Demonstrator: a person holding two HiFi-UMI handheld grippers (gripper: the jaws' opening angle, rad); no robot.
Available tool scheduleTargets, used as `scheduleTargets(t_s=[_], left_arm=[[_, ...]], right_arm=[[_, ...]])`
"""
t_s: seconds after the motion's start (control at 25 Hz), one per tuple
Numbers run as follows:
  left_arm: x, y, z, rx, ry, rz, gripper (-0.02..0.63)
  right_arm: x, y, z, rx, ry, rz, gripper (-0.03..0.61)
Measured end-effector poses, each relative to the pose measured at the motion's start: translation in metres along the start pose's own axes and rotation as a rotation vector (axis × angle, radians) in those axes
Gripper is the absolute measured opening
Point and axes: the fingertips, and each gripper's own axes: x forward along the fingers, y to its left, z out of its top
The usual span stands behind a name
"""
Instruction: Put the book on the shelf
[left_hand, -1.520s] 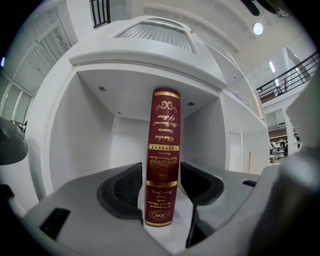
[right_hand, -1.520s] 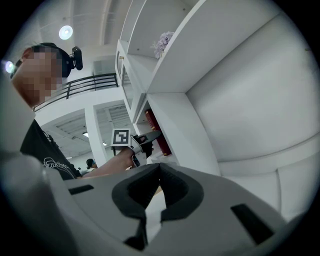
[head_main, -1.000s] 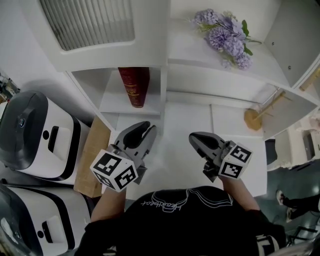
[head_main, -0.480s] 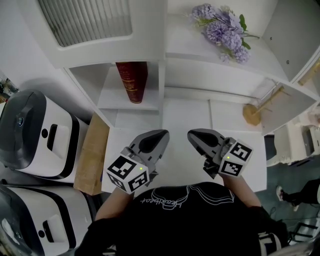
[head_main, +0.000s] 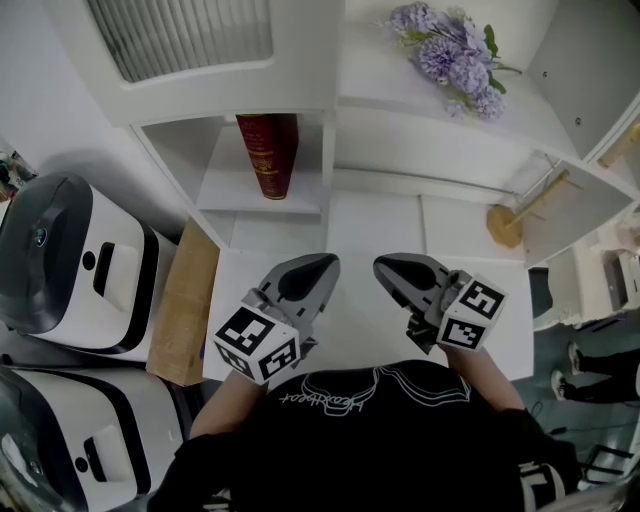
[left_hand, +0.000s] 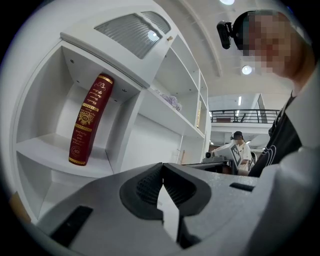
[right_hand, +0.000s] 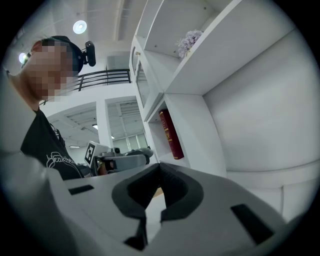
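Note:
A dark red book (head_main: 268, 155) with gold print stands leaning in the left compartment of the white shelf unit (head_main: 262, 208); it also shows in the left gripper view (left_hand: 91, 120) and the right gripper view (right_hand: 171, 134). Neither gripper touches it. My left gripper (head_main: 325, 265) hovers over the white tabletop below the shelf, shut with nothing between its jaws (left_hand: 162, 169). My right gripper (head_main: 385, 266) hangs beside it, a little to the right, also shut and empty (right_hand: 159, 169). Both point toward the shelf.
Purple flowers (head_main: 455, 55) lie on the upper shelf at the right. A wooden stand (head_main: 505, 230) sits in the lower right compartment. Two white and black machines (head_main: 70, 270) stand at the left, with a brown board (head_main: 185, 310) against the table's side.
The left gripper's jaws have closed, and it has drawn back from the shelf and shifted right, nearer the right gripper. The right gripper has hardly moved. The book stays put.

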Motion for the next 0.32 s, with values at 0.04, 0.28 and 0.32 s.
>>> scheduleTargets(t_s=[0.04,0.28,0.32], left_arm=[[-0.0003,0.0004,-0.0008,0.007,0.005,0.006,0.003],[0.0011,0.0021,-0.0057,0.033,0.029,0.028,0.005],[0.0012,0.0024,-0.0064,0.034,0.031,0.028,0.005]], right_arm=[[0.0001,0.0006,-0.0004,-0.001,0.002,0.002,0.006],[0.0009,-0.0007,-0.0005,-0.006,-0.001,0.005,0.006],[0.0014,-0.0011,-0.0004,-0.006,-0.002,0.006,0.006]])
